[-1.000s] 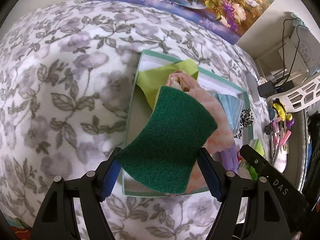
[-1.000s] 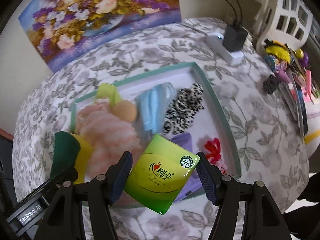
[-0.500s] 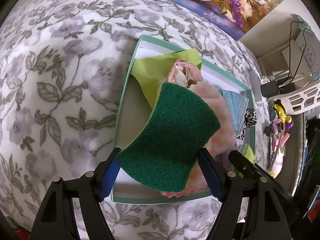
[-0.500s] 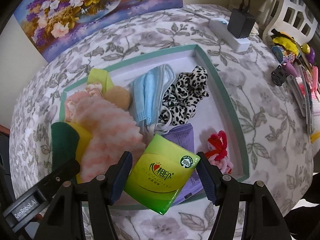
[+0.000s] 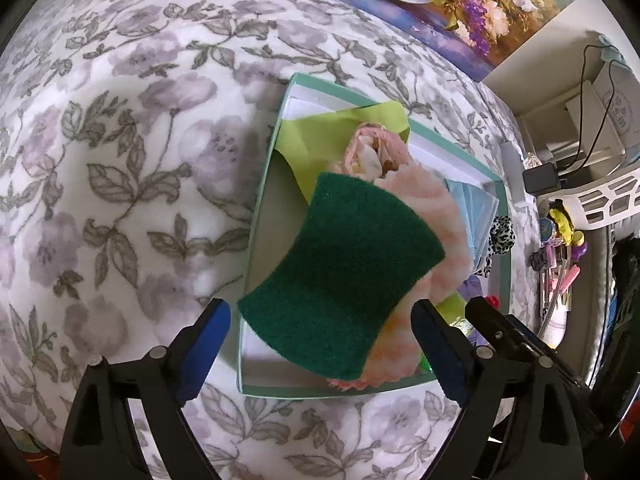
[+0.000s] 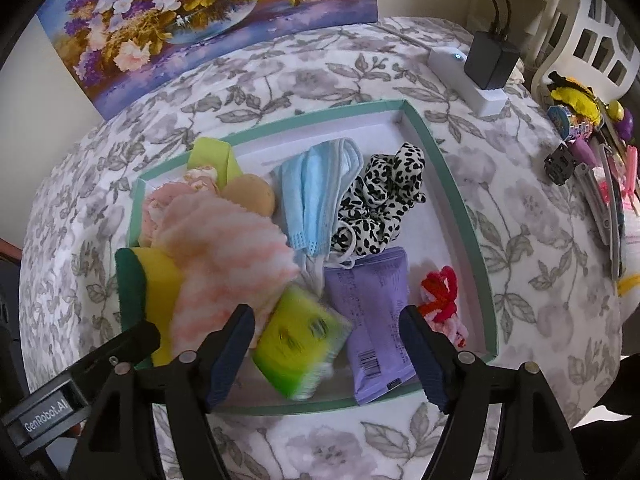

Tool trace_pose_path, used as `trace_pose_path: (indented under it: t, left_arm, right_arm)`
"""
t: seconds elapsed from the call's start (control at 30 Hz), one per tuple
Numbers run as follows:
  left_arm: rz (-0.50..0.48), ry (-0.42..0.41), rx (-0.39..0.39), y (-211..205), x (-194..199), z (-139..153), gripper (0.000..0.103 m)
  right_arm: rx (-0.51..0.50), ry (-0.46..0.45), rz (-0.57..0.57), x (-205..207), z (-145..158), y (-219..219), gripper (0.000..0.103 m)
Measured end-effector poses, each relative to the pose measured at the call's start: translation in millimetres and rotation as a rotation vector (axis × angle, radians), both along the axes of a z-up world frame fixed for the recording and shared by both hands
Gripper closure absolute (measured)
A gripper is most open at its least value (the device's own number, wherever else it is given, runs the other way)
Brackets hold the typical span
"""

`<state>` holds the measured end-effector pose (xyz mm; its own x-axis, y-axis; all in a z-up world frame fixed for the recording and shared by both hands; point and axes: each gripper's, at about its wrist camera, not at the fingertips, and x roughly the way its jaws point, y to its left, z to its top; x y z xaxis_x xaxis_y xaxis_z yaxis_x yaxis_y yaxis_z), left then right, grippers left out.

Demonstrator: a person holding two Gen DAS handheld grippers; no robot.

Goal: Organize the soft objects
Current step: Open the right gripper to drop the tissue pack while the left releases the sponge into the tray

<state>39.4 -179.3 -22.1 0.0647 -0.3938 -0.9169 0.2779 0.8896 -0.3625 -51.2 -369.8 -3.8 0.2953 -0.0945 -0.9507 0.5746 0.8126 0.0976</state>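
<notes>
A green-rimmed tray on the floral cloth holds soft things. In the left wrist view a green scouring sponge lies in the tray on a pink striped cloth, just ahead of my open left gripper, apart from both pads. In the right wrist view my right gripper is open. A green tissue pack, blurred, lies in the tray between its fingers, clear of them. The sponge, pink cloth, blue mask, leopard scrunchie, purple pack and red-pink yarn lie around it.
A flower painting leans at the back. A white power strip with black charger sits behind the tray. Hair clips and small items crowd the right edge. A lime cloth and a round beige puff lie in the tray's far-left part.
Both grippers have opened. The right one let go of the green tissue pack, which dropped into the tray. The left one let go of the sponge, now resting on the pink cloth.
</notes>
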Motion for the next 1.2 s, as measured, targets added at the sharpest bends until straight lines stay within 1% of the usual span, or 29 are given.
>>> trace_pose_path:
  t: [0.1, 0.2, 0.37, 0.4, 0.43, 0.47, 0.53, 0.57, 0.77, 0.9, 1.07, 1.2]
  left_arm:
    - [0.007, -0.008, -0.010, 3.6, 0.8, 4.9, 0.011]
    - [0.017, -0.023, -0.009, 6.5, 1.9, 9.5, 0.011]
    - [0.040, -0.070, 0.009, 13.9, 4.4, 18.7, 0.011]
    - [0.044, -0.082, 0.017, 15.3, 5.1, 20.2, 0.011]
    - [0.051, -0.104, 0.034, 16.4, 6.4, 22.2, 0.010]
    - [0.056, -0.124, 0.052, 17.7, 6.8, 23.5, 0.009]
    - [0.067, -0.159, 0.091, 20.5, 8.1, 24.3, 0.001]
    - [0.073, -0.173, 0.112, 22.8, 9.0, 24.3, 0.001]
    - [0.086, -0.219, 0.166, 32.9, 9.9, 24.1, 0.001]
    - [0.075, -0.225, 0.174, 36.1, 8.1, 27.0, 0.001]
    - [0.048, -0.271, 0.217, 36.3, 0.5, 31.2, 0.001]
    - [0.039, -0.274, 0.228, 40.5, -5.0, 31.1, 0.001]
  right_arm:
    - [-0.003, -0.004, -0.001, -1.0, 1.9, 0.0, 0.025]
    - [-0.004, -0.005, 0.000, -1.1, 2.2, 0.0, 0.017]
    - [-0.009, -0.008, 0.007, -1.2, 3.2, 1.2, 0.014]
    - [-0.011, -0.009, 0.009, -1.2, 3.1, 1.6, 0.011]
    - [-0.010, -0.011, 0.010, -1.2, 3.0, 2.2, 0.002]
    - [-0.007, -0.014, 0.012, -1.3, 2.9, 2.7, 0.000]
    - [-0.004, -0.019, 0.016, -1.3, 2.7, 3.9, 0.000]
    - [-0.005, -0.020, 0.018, -1.1, 2.7, 4.5, 0.000]
    - [-0.011, -0.015, 0.027, -0.9, 3.3, 8.1, 0.000]
    - [-0.015, -0.017, 0.027, -3.7, 5.9, 11.6, 0.000]
    - [-0.020, -0.020, 0.026, -7.6, 8.1, 15.0, 0.000]
    - [-0.024, -0.018, 0.032, -13.7, 8.3, 21.3, 0.000]
